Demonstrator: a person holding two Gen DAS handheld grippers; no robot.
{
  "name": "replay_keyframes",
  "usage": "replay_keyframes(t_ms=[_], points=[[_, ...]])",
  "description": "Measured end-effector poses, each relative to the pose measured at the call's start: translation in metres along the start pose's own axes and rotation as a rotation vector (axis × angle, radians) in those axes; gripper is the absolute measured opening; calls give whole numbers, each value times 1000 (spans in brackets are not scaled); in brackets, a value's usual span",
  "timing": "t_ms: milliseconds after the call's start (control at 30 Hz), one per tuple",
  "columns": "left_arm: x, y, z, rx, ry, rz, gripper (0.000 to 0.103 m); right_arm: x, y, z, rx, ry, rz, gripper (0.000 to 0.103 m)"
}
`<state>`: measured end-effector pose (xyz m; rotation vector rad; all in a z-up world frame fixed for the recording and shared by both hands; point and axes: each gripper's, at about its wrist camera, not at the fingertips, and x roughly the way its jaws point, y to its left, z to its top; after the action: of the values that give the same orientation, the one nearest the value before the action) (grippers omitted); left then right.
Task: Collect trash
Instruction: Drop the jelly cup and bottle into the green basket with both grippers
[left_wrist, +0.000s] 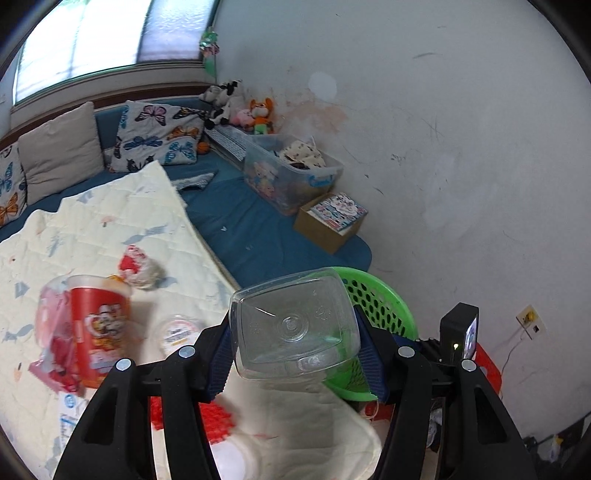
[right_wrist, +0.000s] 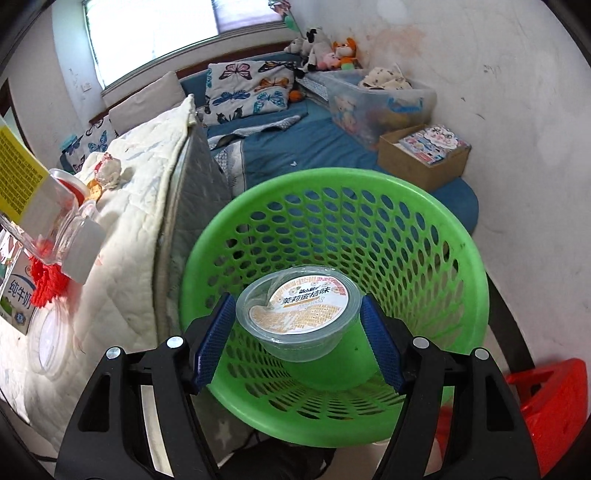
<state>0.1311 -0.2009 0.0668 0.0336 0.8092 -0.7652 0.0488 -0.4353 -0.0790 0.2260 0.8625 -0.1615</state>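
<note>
Two tools, each clamped on a piece of trash. Left tool (left_wrist: 295, 354): blue ribbed pads (left_wrist: 221, 358) press both sides of a clear plastic bottle (left_wrist: 293, 325), its squarish base facing the camera, body running back between the fingers. The bottle sits above the edge of the bed, with the green basket (left_wrist: 380, 306) just behind and to the right of it, partly hidden by the bottle and the right finger.

Right tool (right_wrist: 298, 334): pads (right_wrist: 380, 343) grip a shallow clear cup (right_wrist: 299, 315) with a printed peel-off lid, one corner of the lid curled up. The cup hangs tilted toward the camera, directly over the basket's open mouth (right_wrist: 461, 258), not touching its perforated wall. The tool points downward into the basket from the near rim.

On the cream quilt (left_wrist: 122, 221): a red snack tub (left_wrist: 98, 325), a crumpled red-and-white wrapper (left_wrist: 138, 267), a round lidded cup (left_wrist: 177, 332), and pink packaging beside the tub. The basket stands on the floor hard against the side of the mattress. A red stool (right_wrist: 546, 398) is just right of it. Farther back on the blue bedsheet, along the wall: a cardboard box (right_wrist: 421, 155) and a clear storage bin (right_wrist: 376, 103).
</note>
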Motion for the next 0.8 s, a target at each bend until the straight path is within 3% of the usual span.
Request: replay_keyframes(t_ms=[67,267,800], points=[[7,-8,2,11,8,-4,57,0,-4,-2,9,4,4,77],[30,-26,7,30,33,-15,57,-7,-13,-7,8,-6,0,80],[109,-67,1,65,145,12,57,-47,-47,-28,43,-69,-18,82]])
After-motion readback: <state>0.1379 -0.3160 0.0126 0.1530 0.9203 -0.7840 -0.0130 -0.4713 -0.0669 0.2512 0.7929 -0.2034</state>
